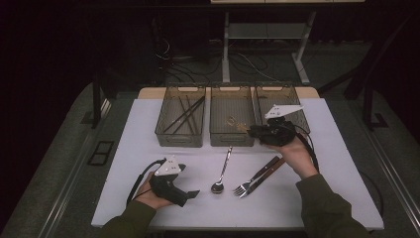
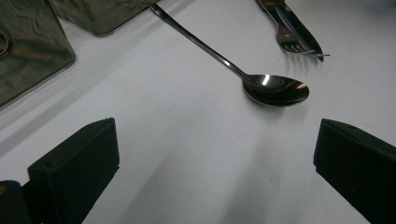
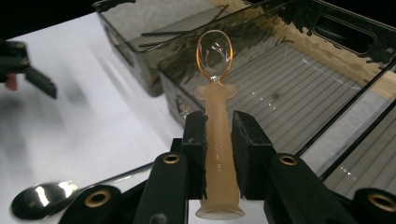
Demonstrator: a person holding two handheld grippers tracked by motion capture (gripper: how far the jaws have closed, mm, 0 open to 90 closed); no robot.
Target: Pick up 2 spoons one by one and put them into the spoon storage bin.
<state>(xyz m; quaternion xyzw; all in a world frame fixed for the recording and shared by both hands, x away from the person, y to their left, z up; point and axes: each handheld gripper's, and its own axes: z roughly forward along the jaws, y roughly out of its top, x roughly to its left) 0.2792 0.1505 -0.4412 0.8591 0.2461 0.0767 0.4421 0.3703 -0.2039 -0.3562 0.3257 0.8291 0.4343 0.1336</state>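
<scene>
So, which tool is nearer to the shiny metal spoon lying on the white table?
Left. The left tool rests just beside the metal spoon; the right tool is farther, by the trays.

Plastic spoon [image 3: 215, 116] — peach handle (clear bowl) — held over the middle bin [image 3: 299, 88].

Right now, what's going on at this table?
A person is sorting cutlery into three smoky translucent bins. The right gripper is shut on a pale orange plastic spoon with a clear bowl, held over the middle bin. The left gripper rests open on the white table, near a metal spoon. A fork and knife await.
</scene>
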